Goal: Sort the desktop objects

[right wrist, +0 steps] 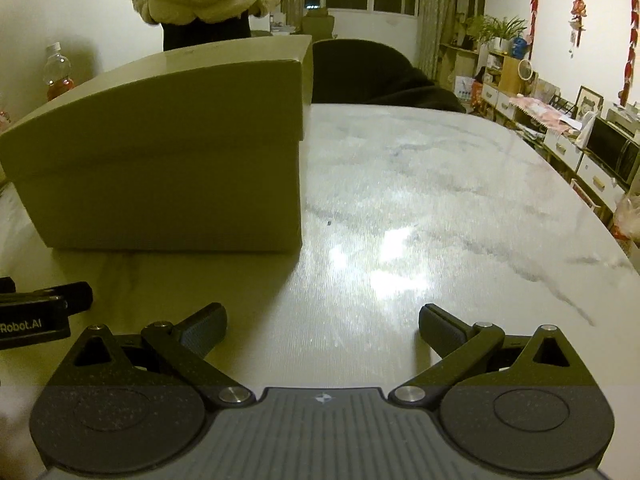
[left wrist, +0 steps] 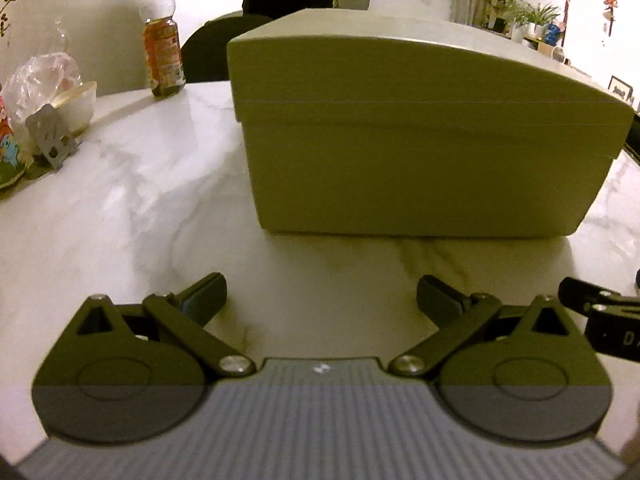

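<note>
Closed pale lidded box (left wrist: 400,128) on marble table (left wrist: 140,200), lid flush.

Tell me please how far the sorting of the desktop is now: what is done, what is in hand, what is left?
Nothing looks done yet. The lidded box sits closed on the marble table. The left gripper and the right gripper are both open and empty, low over the table in front of the box. Left: the bottle, the plastic bag and the clutter beside it remain at the table's left edge.
</note>
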Available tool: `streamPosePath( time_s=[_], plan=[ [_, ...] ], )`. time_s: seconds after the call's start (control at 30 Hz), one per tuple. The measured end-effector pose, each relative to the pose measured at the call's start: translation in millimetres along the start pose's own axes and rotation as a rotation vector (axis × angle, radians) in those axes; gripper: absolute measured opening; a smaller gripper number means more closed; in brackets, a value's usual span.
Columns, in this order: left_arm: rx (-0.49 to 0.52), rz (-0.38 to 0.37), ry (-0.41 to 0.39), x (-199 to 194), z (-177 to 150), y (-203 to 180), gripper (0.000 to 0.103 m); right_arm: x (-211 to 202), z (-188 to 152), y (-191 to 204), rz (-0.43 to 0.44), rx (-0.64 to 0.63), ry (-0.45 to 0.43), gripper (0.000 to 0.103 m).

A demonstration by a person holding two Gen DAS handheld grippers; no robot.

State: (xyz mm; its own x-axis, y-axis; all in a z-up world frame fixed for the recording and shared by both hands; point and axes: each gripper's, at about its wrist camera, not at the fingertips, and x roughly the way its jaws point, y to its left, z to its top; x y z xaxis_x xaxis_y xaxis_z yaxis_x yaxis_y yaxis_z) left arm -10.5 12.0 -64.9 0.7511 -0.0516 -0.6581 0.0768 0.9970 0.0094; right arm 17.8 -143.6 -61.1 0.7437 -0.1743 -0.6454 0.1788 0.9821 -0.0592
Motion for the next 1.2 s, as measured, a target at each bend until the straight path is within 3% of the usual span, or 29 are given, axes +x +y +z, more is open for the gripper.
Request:
streamPosePath(
  time_s=[1.2],
  plan=[
    [-0.014,-0.007,-0.012,9.9,4.9,-4.3,0.103,0.6,7.1,12.1,-0.028,0.025,-0.029,0.103]
  ],
)
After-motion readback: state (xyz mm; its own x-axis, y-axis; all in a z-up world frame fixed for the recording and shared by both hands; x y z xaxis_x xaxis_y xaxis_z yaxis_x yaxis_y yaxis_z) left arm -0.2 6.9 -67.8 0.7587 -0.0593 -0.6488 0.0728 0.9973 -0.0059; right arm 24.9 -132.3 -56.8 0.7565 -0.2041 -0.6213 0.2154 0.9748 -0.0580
